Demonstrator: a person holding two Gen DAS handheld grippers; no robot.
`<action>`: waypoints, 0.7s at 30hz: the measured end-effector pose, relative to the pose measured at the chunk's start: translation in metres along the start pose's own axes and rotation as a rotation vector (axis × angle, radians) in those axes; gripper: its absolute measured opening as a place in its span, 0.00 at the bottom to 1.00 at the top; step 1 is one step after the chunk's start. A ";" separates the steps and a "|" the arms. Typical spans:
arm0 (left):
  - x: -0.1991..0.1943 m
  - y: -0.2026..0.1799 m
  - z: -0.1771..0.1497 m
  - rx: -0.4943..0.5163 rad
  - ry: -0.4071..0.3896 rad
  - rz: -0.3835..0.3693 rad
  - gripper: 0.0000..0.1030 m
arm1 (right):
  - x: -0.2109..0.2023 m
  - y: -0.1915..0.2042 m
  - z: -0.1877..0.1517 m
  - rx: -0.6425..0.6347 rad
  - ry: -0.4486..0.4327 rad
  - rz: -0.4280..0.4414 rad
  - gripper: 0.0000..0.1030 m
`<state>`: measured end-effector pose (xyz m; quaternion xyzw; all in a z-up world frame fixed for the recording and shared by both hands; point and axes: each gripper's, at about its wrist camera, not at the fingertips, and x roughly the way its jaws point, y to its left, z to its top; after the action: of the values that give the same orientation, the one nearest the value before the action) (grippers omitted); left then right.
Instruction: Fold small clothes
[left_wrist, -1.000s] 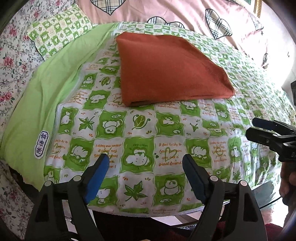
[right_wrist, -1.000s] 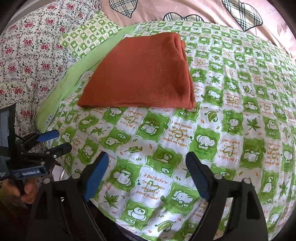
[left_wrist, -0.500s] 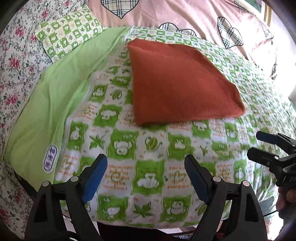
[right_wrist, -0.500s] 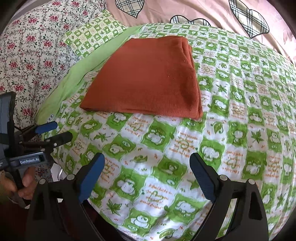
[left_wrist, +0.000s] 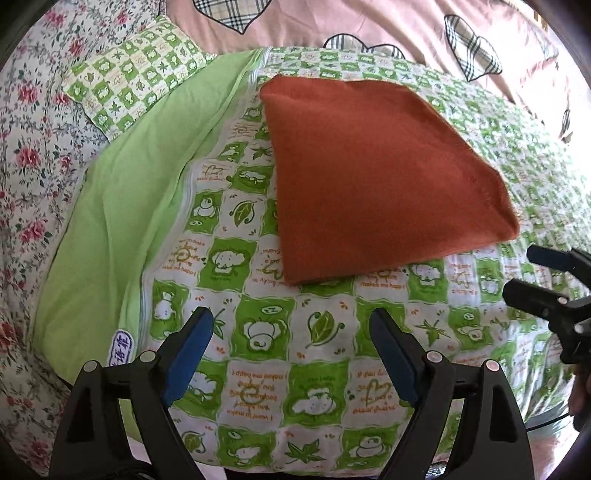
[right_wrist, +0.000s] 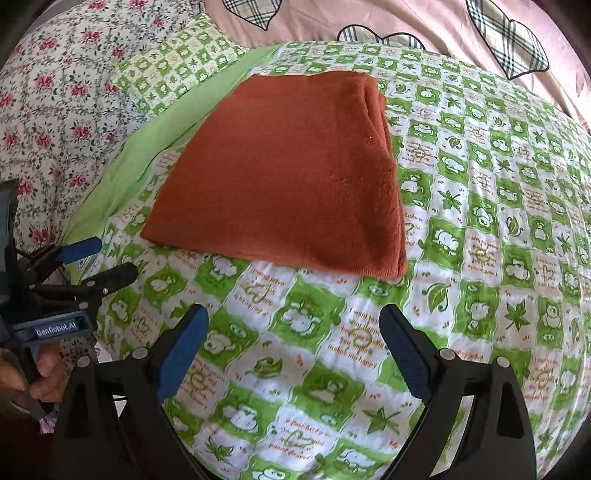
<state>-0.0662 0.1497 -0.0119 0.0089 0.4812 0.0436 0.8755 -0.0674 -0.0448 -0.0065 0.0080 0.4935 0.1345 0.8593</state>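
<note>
Rust-orange cloth (left_wrist: 373, 177), folded flat on green checked quilt (left_wrist: 258, 332), centre of bed. Soft, light, limp; best pinched at near corners. Left claw (left_wrist: 291, 354), right claw (right_wrist: 295, 350): both spread wide, empty.

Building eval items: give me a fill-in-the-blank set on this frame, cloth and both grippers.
1. The folded cloth is ____ in colour.
2. It lies on a quilt checked white and ____.
3. The left gripper holds ____ between its jaws.
4. The right gripper has its jaws ____.

Missing words: rust orange; green; nothing; open
</note>
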 end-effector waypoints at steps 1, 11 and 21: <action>0.001 0.000 0.001 0.003 0.001 0.004 0.84 | 0.001 0.000 0.001 -0.005 0.002 -0.001 0.91; 0.005 0.001 0.015 -0.009 0.004 0.007 0.85 | 0.014 0.006 0.019 -0.049 0.031 0.002 0.92; 0.003 -0.003 0.032 -0.006 -0.017 0.017 0.85 | 0.012 0.003 0.034 -0.051 0.012 0.006 0.92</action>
<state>-0.0376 0.1477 0.0024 0.0109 0.4735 0.0524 0.8792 -0.0335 -0.0348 0.0009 -0.0133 0.4949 0.1495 0.8559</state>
